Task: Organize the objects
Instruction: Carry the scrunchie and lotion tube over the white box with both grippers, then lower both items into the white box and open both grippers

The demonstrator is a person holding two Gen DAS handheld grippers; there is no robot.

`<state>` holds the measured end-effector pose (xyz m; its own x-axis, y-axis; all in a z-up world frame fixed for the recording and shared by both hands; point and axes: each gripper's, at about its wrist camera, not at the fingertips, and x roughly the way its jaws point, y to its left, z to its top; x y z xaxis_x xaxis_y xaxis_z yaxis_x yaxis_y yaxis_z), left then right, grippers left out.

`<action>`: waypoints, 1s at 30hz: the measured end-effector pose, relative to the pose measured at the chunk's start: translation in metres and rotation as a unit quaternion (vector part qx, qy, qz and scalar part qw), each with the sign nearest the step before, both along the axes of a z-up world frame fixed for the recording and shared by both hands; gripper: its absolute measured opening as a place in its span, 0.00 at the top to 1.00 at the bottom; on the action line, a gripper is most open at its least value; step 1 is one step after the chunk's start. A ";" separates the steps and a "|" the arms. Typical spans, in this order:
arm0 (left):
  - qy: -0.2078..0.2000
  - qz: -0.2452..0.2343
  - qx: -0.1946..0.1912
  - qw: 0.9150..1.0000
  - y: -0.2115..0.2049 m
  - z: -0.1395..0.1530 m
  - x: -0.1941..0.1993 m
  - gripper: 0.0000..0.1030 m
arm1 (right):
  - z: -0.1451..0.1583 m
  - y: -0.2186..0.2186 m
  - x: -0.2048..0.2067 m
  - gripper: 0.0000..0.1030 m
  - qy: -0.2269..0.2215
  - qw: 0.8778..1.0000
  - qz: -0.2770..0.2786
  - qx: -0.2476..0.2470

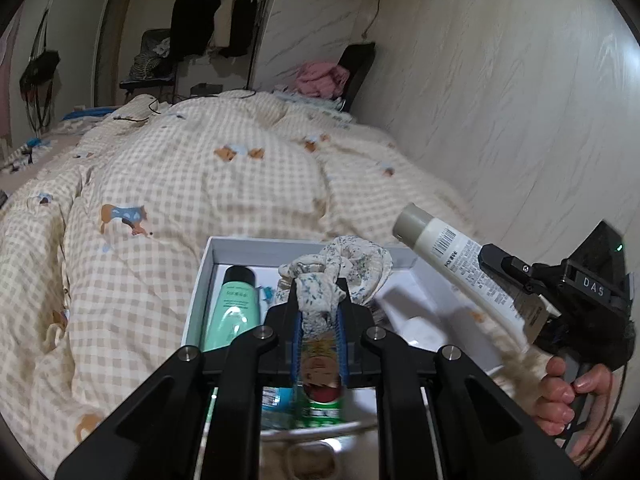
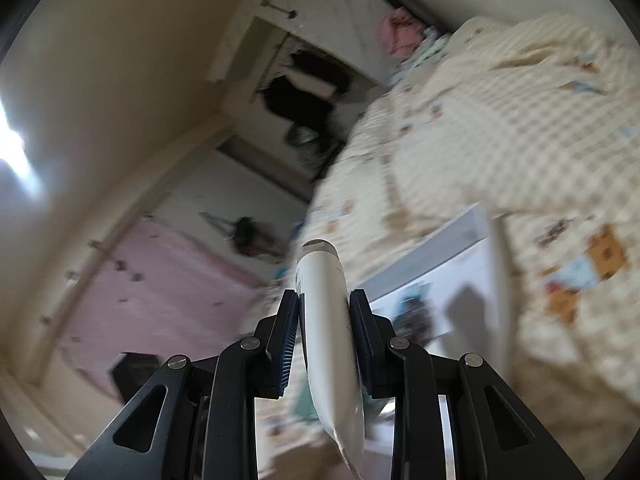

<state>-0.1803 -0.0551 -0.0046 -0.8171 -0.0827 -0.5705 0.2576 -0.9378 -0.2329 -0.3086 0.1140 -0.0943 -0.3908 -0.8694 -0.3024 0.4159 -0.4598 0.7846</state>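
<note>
Both tongs loaded above the white box on the bed, with two ways for the load to slip.

The left tongs [image 1: 320,312] are clamped on a floral fabric scrunchie [image 1: 340,268], which bunches loosely ahead of the pads and hangs over the white box [image 1: 256,246] just beyond and below them; being soft and pinched only by one fold, it could snag on the pads at release or fall outside the box onto the checked quilt [image 1: 192,184]. The right tongs [image 2: 324,320] are clamped on a cream tube [image 2: 326,304] with a grey cap, gripped near its flat tail, so the heavy capped end juts far past the tips and could pivot or slide out. A green bottle [image 1: 234,308] already lies inside the box, left of the left tongs.
</note>
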 end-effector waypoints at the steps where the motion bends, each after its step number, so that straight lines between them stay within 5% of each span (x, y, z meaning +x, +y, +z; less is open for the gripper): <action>1: -0.005 -0.003 -0.018 1.000 0.001 -0.003 -0.004 0.86 | -0.002 -0.004 -0.001 0.75 0.000 1.000 -0.007 0.015; 15: -0.022 0.016 -0.070 0.997 0.011 -0.007 -0.012 0.81 | 0.014 -0.031 -0.005 0.72 -0.002 0.993 -0.025 0.119; 18: -0.020 0.027 -0.094 0.995 0.017 -0.003 -0.007 0.68 | 0.024 -0.023 0.006 0.59 0.020 0.989 -0.012 0.146; 20: -0.016 0.032 -0.106 0.994 0.019 0.000 -0.005 0.48 | 0.032 -0.026 0.012 0.40 0.035 0.985 -0.012 0.166; 23: -0.018 0.036 -0.116 0.992 0.022 0.007 -0.003 0.38 | 0.050 -0.028 0.021 0.35 0.061 0.980 -0.008 0.187; 30: -0.076 0.054 -0.112 0.989 0.021 0.038 -0.001 0.37 | 0.106 0.000 0.055 0.29 0.074 0.977 -0.035 0.198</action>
